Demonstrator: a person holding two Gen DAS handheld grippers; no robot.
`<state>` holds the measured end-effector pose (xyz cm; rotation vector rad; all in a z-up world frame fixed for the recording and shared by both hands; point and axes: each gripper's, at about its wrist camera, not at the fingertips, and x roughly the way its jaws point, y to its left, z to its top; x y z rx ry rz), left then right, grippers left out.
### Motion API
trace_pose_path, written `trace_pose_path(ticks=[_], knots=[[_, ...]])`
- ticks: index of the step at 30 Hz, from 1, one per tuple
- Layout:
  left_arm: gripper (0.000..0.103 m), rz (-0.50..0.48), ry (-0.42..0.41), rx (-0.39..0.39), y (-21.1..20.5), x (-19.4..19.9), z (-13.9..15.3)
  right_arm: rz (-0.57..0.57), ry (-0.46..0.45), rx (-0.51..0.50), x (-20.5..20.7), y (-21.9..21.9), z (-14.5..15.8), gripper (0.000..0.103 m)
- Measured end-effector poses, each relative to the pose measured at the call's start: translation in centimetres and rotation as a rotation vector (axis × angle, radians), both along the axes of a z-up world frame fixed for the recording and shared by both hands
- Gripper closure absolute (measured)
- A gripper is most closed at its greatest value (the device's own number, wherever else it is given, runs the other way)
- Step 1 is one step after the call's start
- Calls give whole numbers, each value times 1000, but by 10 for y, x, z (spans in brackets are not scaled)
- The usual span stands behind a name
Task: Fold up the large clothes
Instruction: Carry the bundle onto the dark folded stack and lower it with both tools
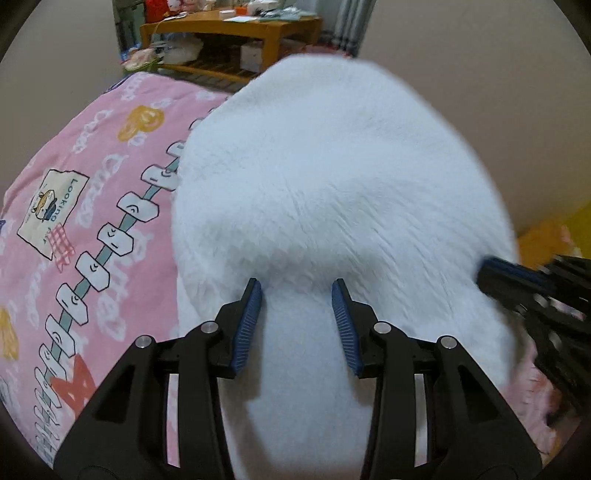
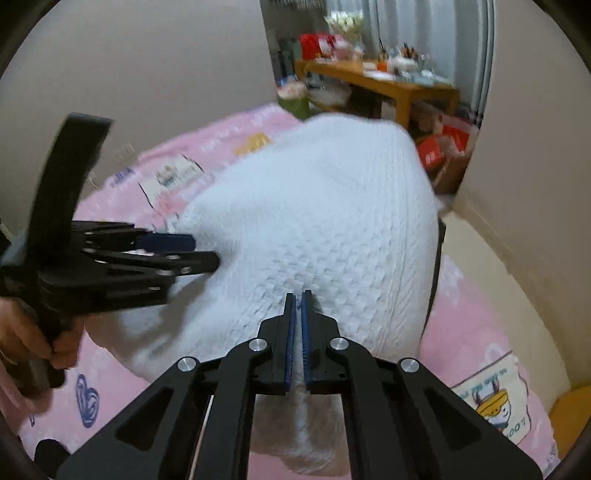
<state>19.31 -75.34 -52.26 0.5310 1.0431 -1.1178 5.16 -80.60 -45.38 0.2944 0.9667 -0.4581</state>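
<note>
A white knitted garment [image 1: 332, 192] lies on the pink printed bedspread [image 1: 92, 206]; it also fills the middle of the right wrist view [image 2: 317, 221]. My left gripper [image 1: 297, 291] is open, its blue pads [image 1: 247, 325] apart over the garment's near part; it shows from the side in the right wrist view [image 2: 205, 251]. My right gripper [image 2: 298, 295] is shut on a fold of the white garment, cloth running between its pads. It appears at the right edge of the left wrist view [image 1: 491, 273].
A wooden table [image 1: 236, 33] with clutter stands beyond the bed's far end, also in the right wrist view [image 2: 391, 88]. A plain wall [image 1: 480, 92] runs along the right of the bed. Red boxes [image 2: 443, 144] lie on the floor.
</note>
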Motion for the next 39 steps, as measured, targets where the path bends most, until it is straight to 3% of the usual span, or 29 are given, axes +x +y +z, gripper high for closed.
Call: trace_pose_path(ticks=[3,6,10,13,15,19,20,21,22,23,26,28,30,32,34,35,39], knots=[[64,20,-1,26,-16,12,-18,34,48,-117,16,8,-22,103],[64,29,-6,55,-26,20,-28,-10,-12,-9,21,-10,-27,103],[66,5,-48,27,-16,13,1,23,-39,23,14,-3,13,103],[66,17,-78,-61,-2,8,38,-17,-84,-69,10,-15,56,101],[66,65,-96,-74,-2,16,54,-23,-87,-97,28,-33,73,98],[66,133,-143,-26,-25,39,56,-23,60,-142,90,-66,53,98],[66,137,-153,-7,-31,43,52,-34,137,-200,103,-73,40,99],[66,133,-170,31,-41,48,45,-58,296,-303,116,-84,16,101],[66,131,-182,65,-50,53,36,-57,398,-325,118,-94,-7,101],[66,124,-181,93,-57,57,30,-56,414,-277,113,-102,-22,102],[66,69,-117,145,-80,57,5,-86,386,-239,94,-121,-45,101],[68,47,-67,127,-95,46,-4,-158,372,-95,75,-150,-59,101],[72,30,-50,102,-109,32,-2,-174,360,-44,63,-162,-64,101],[73,17,-67,102,-123,13,-5,-192,366,-5,52,-172,-72,101],[73,-12,-153,115,-131,-10,-6,-241,345,62,37,-182,-78,101],[73,-13,-160,110,-131,-15,-3,-245,321,70,32,-183,-74,101],[73,-17,-150,67,-112,-22,30,-257,70,110,-3,-170,-21,101]])
